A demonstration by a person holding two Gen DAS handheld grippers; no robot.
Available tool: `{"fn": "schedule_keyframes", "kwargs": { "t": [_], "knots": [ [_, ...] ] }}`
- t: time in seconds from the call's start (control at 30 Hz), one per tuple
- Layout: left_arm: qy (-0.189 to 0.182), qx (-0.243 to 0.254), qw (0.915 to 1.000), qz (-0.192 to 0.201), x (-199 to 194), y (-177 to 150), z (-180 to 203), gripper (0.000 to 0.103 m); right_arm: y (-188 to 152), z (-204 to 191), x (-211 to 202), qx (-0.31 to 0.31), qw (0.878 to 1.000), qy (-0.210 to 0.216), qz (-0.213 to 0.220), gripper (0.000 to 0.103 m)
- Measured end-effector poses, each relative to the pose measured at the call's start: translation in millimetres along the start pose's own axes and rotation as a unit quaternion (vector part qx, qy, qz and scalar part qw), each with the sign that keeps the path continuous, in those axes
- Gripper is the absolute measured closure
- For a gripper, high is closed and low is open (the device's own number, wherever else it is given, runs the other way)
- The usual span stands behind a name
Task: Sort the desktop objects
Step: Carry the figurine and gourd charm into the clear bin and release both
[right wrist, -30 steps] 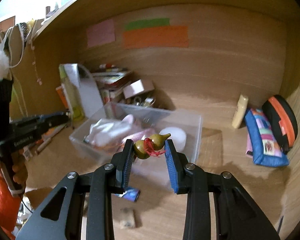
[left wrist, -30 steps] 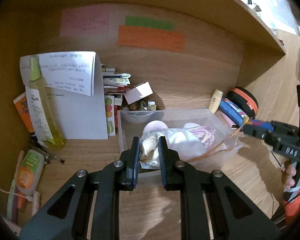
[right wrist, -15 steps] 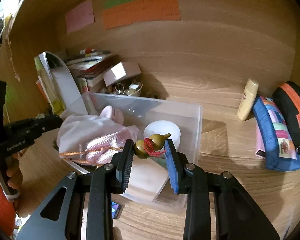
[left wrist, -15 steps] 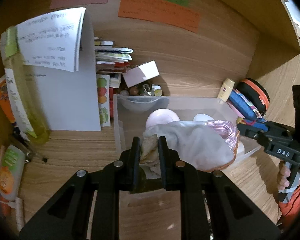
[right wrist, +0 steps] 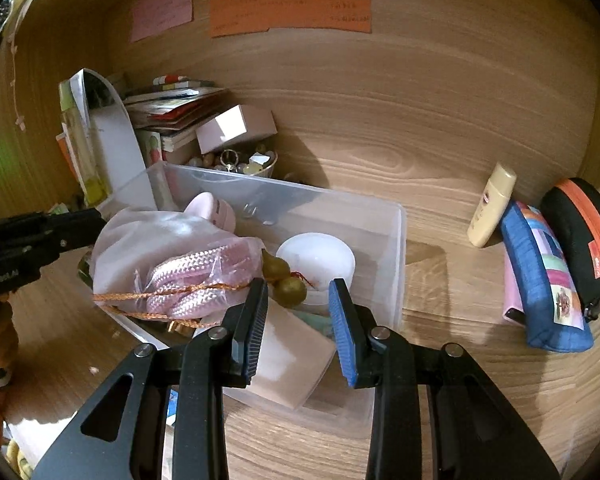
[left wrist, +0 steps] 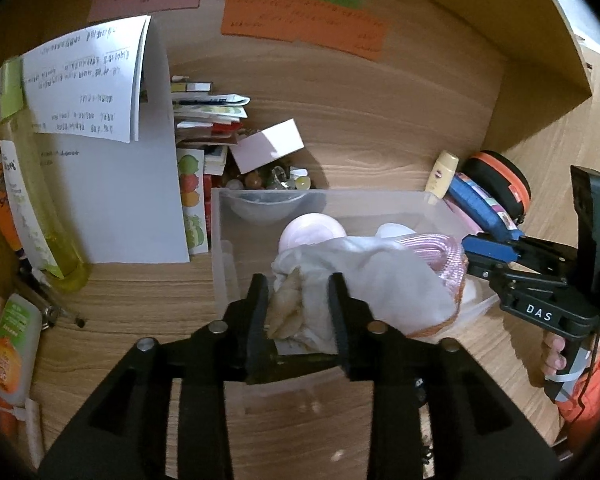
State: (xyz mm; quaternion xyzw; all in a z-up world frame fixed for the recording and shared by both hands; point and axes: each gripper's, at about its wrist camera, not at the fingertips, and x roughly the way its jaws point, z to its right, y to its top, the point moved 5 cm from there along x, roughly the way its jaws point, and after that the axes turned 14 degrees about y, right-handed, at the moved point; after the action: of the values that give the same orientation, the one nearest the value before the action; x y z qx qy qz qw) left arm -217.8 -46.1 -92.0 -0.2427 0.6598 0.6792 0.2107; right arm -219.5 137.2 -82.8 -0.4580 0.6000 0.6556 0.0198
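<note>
My left gripper (left wrist: 298,292) is shut on a white mesh bag (left wrist: 384,276) that holds a pale shell (left wrist: 286,310) and pink rope, over the clear plastic bin (left wrist: 224,240). The bag (right wrist: 172,252) also shows in the right wrist view, hanging above the bin (right wrist: 396,248). My right gripper (right wrist: 298,300) is open above the bin. The small olive gourd with red thread (right wrist: 284,280) lies loose just beyond its fingers, against the bag and a white round tub (right wrist: 318,256).
Papers (left wrist: 112,168), a yellow-green bottle (left wrist: 32,184), books and a pink box (left wrist: 268,144) stand behind and left of the bin. A cream tube (right wrist: 492,204), a blue pouch (right wrist: 544,276) and a black-orange case (right wrist: 584,236) lie at right. Coloured notes hang on the back wall.
My right gripper has opened and let go of the gourd, which dropped into the bin. Both grippers moved closer over the bin, the left still holding the bag.
</note>
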Motion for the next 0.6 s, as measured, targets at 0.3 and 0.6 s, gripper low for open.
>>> {"fn": "schedule_keyframes", "kwargs": {
  "t": [0.3,0.6],
  "knots": [
    [0.018,0.017,0.9991,0.033,-36,8,6,0.043,9,-13,-28,-0.006,1.0,0.001,0.028,0.056],
    [0.026,0.025,0.9977,0.058,-80,0,11,0.014,4,-34,-71,-0.024,0.998,-0.015,0.063,0.022]
  ]
}}
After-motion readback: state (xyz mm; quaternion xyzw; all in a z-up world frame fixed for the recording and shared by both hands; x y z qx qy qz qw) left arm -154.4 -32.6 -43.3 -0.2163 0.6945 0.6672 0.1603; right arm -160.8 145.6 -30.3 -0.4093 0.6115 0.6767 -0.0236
